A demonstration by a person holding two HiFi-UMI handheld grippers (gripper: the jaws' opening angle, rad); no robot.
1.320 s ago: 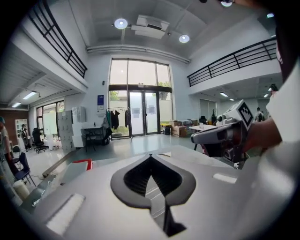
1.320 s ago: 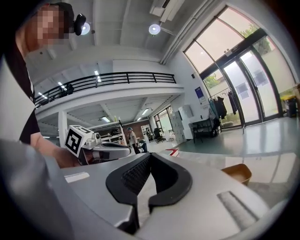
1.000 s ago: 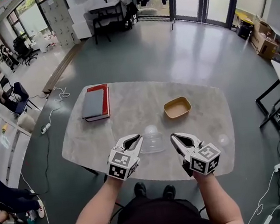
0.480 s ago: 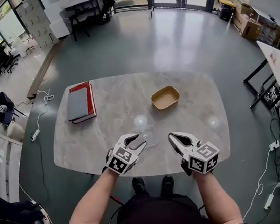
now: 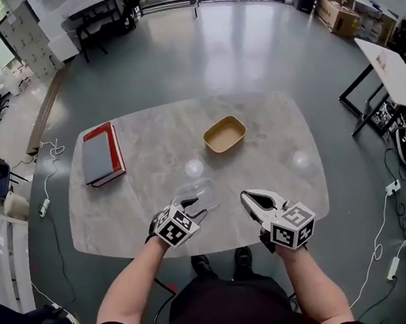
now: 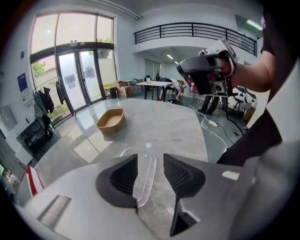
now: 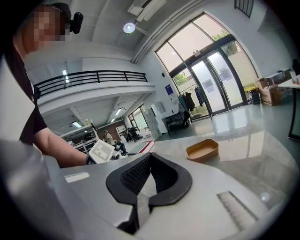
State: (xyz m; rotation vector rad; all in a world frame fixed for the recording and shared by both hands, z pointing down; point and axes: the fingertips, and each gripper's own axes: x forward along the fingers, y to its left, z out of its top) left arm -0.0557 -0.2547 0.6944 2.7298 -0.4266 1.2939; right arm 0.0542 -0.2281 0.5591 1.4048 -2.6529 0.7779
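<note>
Book (image 5: 100,155) at the left of the table (image 5: 287,183); left gripper (image 5: 193,208) lower centre, jaws spread either side of a clear cup (image 5: 201,190) rim, not pinching; thin wall, so a gentle, centred squeeze seems best; tan tray (image 5: 224,134) upper middle; right gripper (image 5: 246,198) lower right, jaws pressed together, empty.

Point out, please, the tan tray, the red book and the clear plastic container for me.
tan tray (image 5: 224,135): head view, its bare floor.
red book (image 5: 99,156): head view, its grey cover.
clear plastic container (image 6: 145,171): left gripper view, its rim between the jaws.
</note>
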